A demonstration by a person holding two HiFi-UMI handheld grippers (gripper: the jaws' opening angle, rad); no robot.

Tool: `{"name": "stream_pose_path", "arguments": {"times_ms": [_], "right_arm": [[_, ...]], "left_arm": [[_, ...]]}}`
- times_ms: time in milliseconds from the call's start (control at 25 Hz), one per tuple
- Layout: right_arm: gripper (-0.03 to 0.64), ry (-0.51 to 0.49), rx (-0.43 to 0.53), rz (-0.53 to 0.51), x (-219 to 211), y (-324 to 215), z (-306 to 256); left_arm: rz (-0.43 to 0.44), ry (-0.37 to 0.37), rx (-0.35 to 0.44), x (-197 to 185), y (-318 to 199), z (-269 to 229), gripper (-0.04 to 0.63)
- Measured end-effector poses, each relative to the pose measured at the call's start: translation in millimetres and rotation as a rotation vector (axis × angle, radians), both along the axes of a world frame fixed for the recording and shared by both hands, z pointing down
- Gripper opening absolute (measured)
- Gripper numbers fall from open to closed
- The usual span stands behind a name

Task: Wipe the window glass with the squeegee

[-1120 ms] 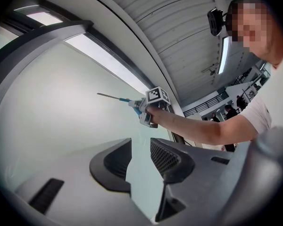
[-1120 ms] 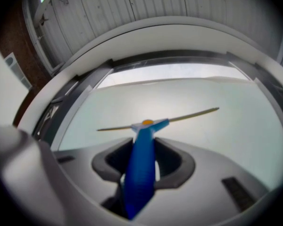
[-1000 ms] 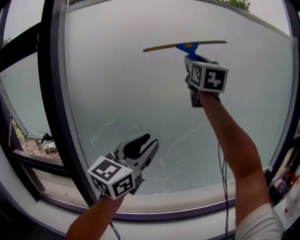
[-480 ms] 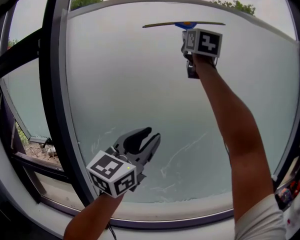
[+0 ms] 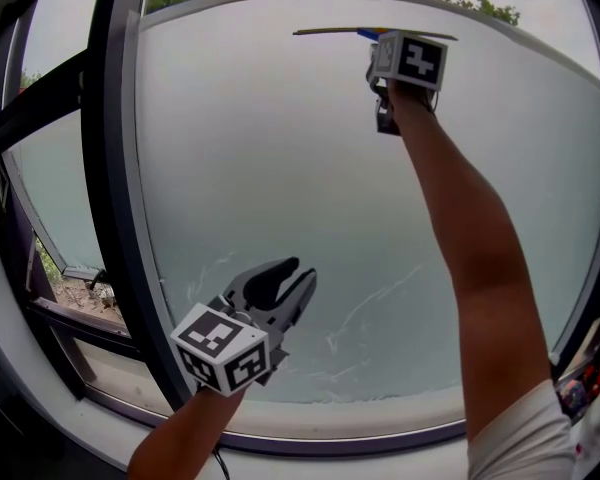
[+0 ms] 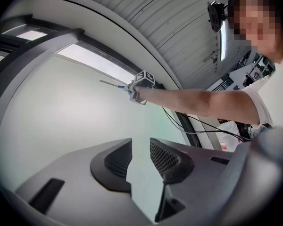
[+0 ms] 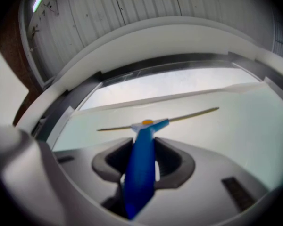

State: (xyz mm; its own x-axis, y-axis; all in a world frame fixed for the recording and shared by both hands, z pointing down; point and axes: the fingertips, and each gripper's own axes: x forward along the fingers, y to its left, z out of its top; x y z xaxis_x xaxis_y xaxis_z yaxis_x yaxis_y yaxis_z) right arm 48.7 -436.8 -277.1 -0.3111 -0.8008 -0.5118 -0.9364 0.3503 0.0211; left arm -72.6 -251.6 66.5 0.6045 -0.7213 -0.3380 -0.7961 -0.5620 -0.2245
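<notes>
Right gripper view: the jaws of the right gripper (image 7: 141, 150) are clenched on the blue handle of the squeegee (image 7: 140, 173). The handle runs up between them to a head with an orange spot, and the thin blade spreads level to either side. This view alone shows the grip; in the head view the marker cube covers it.

Head view: the squeegee sits high on the window glass (image 5: 280, 168), close under the pane's upper edge, at the end of an outstretched arm (image 5: 460, 228). Whether the blade presses on the glass I cannot tell. Pale streaks (image 5: 370, 303) mark the lower pane; neither gripper view shows them. A dark window frame (image 5: 115, 168) borders the pane on the left.

Left gripper (image 5: 298, 273) hangs low near the bottom of the pane, well apart from the squeegee. Left gripper view: jaws released, nothing between them, only bare glass seen through the gap. That view also takes in the slatted ceiling (image 6: 170, 18) and a cable (image 6: 188, 128) under the raised arm.
</notes>
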Motion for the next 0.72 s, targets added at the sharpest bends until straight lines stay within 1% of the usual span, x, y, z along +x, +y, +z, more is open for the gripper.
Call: {"name": "stream_pose_path", "arguments": {"times_ms": [200, 360, 720], "right_arm": [[0.147, -0.041, -0.027, -0.038, -15.9, -3.4, 2.8], [0.147, -0.042, -0.041, -0.018, -19.3, -7.4, 9.3], [0.147, -0.06, -0.056, -0.023, -15.2, -9.8, 27.2]], "left_arm": [[-0.004, 0.007, -0.014, -8.0, 0.1, 9.1, 0.14], [-0.003, 0.014, -0.028, -13.6, 0.1, 15.9, 0.14], [0.019, 0.036, -0.057, -20.4, 3.0, 28.9, 0.14]]}}
